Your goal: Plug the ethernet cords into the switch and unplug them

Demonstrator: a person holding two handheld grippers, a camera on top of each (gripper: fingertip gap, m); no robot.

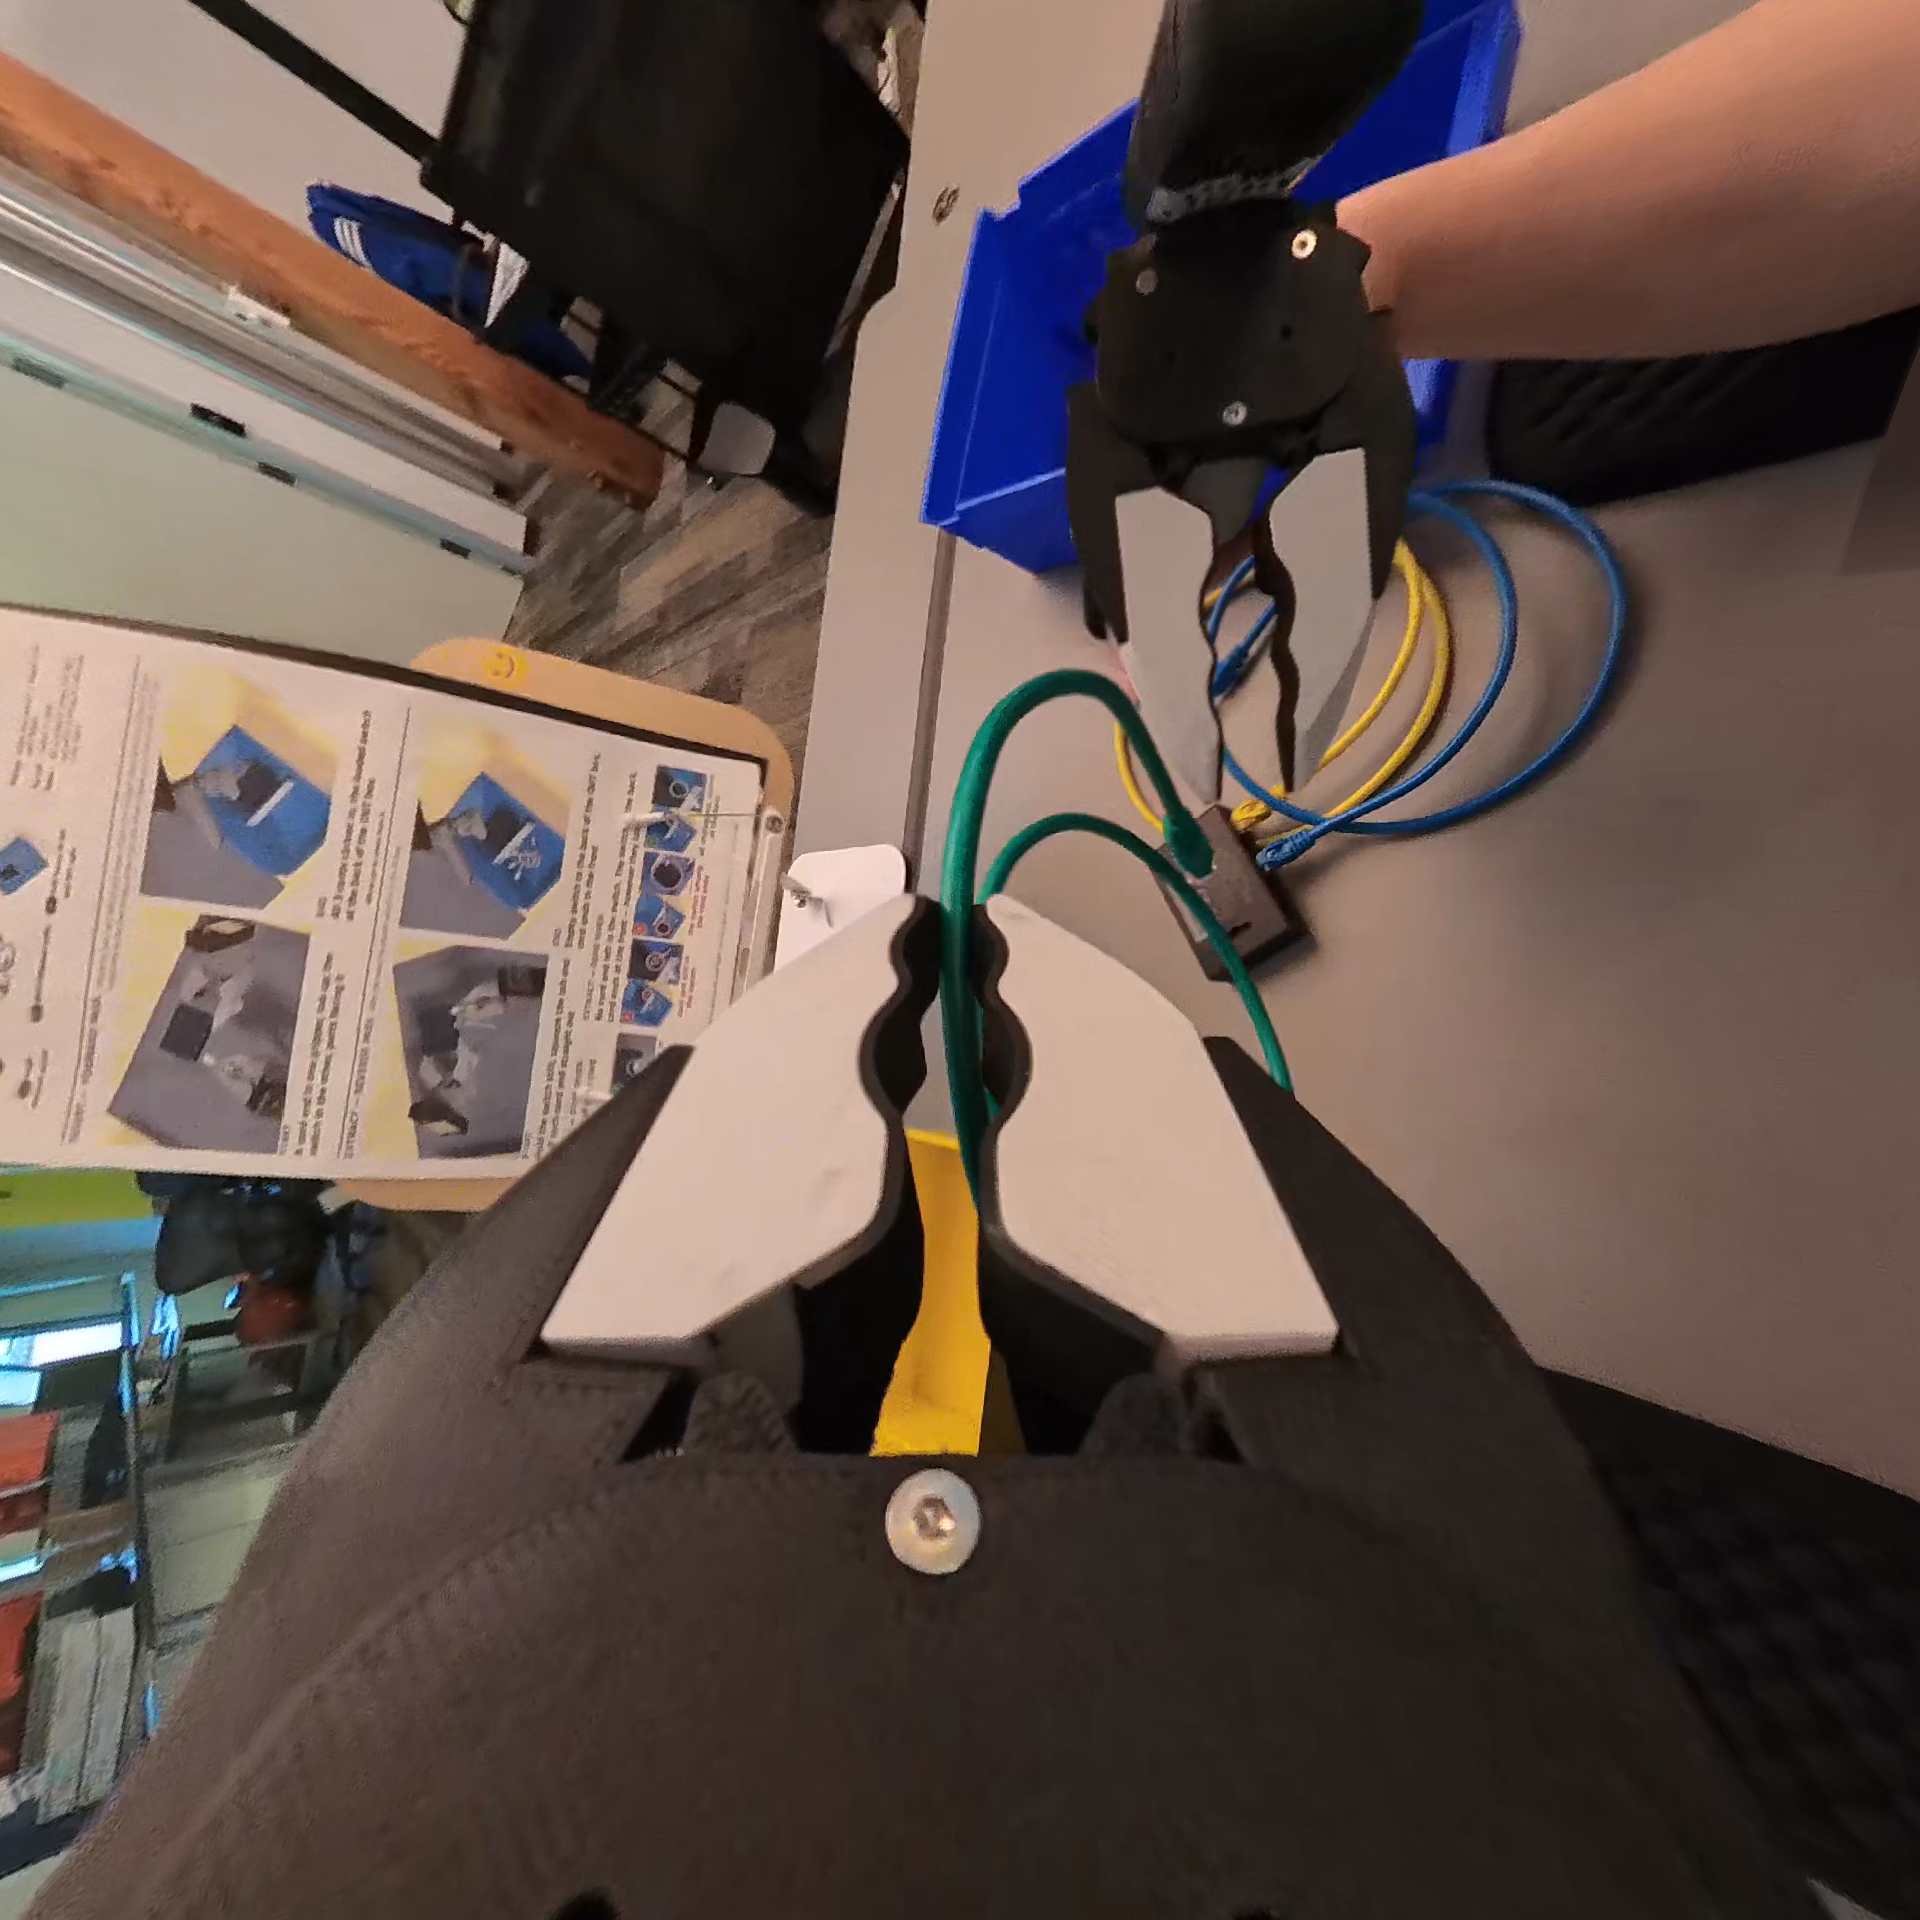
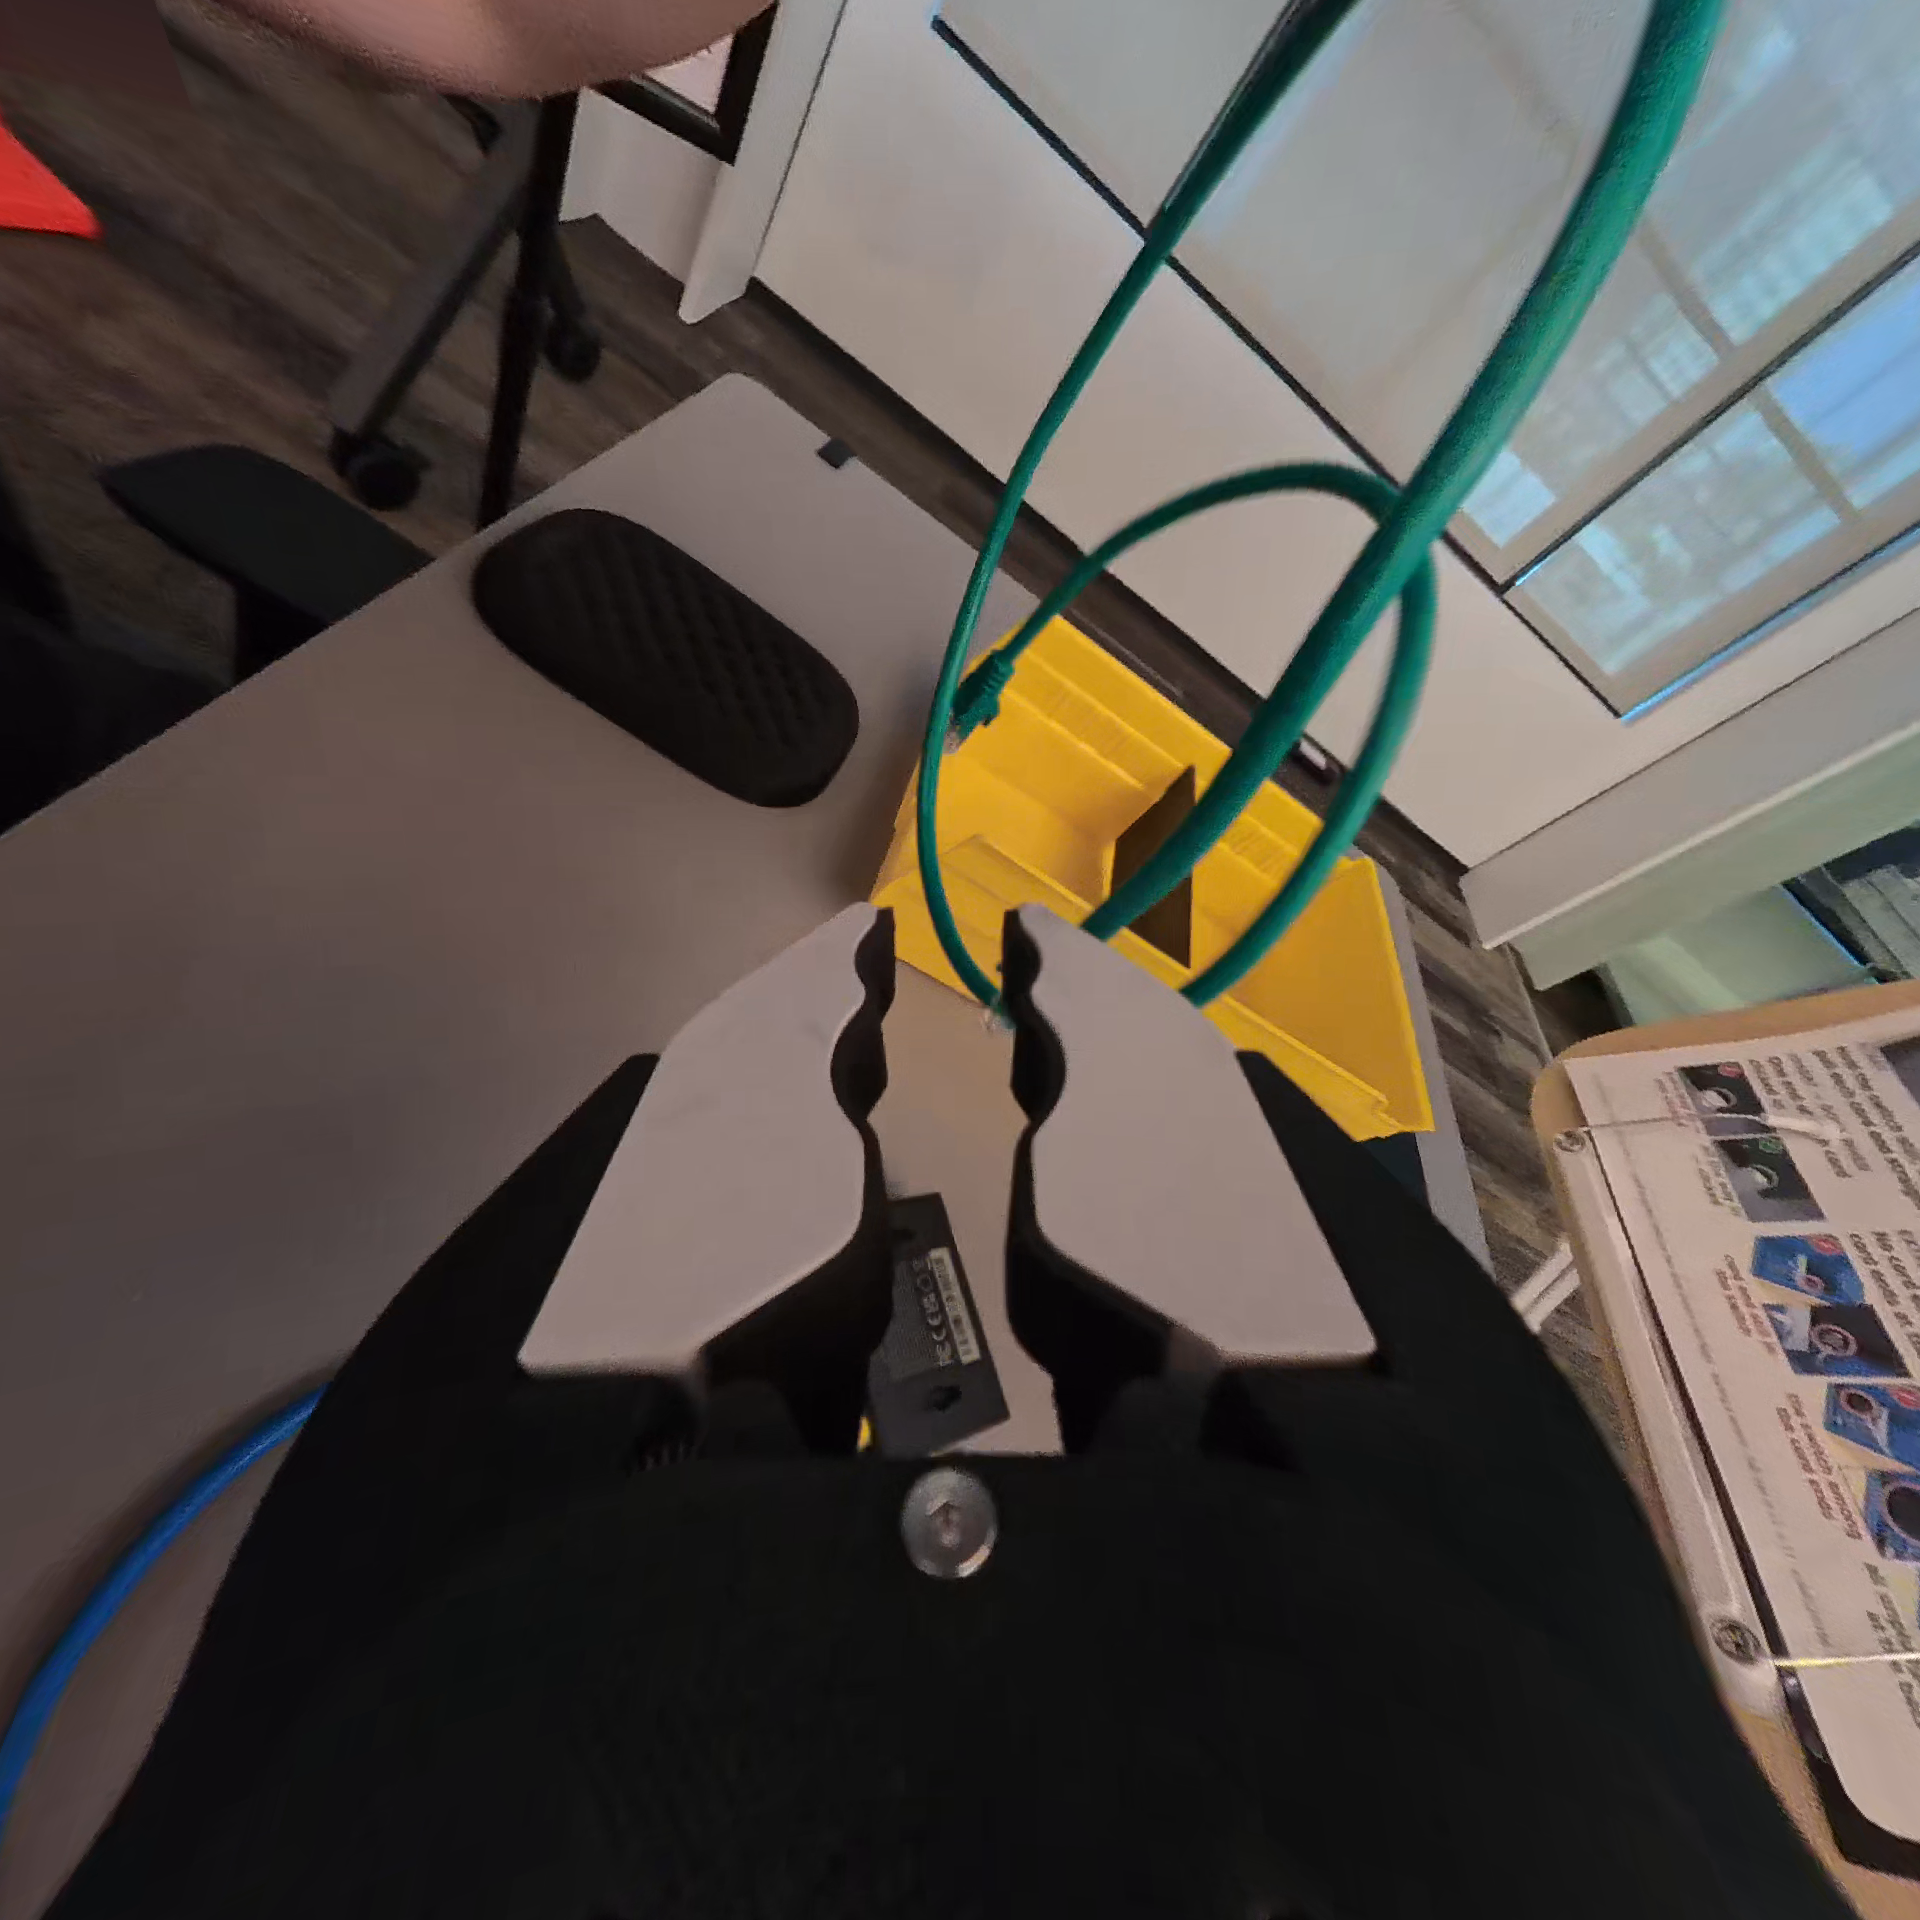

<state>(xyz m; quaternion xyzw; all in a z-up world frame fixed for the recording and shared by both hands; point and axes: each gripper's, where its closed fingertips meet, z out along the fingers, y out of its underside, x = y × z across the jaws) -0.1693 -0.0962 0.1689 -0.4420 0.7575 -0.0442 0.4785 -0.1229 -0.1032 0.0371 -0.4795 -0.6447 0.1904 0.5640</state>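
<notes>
Switch (image 1: 1236, 902) small, black, on grey desk (image 1: 1558, 987); green cord (image 1: 961, 831) plugged into it. Left hand-held gripper (image 1: 954, 930) clamped on green cord loop, lifted above desk. Right hand-held gripper (image 1: 1252, 774) slightly open, empty, tips poised just over switch. Yellow cord (image 1: 1423, 665) and blue cord (image 1: 1548, 707) coiled beside switch, ends near ports. Blue bin (image 1: 997, 395) behind; yellow bin (image 2: 1320, 997) at desk edge.

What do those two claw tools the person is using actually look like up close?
Both match. The left gripper and right gripper each have a black, ribbed plastic body with one silver screw in the middle. Two pale grey wedge-shaped fingers taper forward, lined with wavy black pads along their inner edges. The person's forearm behind the right one is bare, with no sleeve showing.
</notes>
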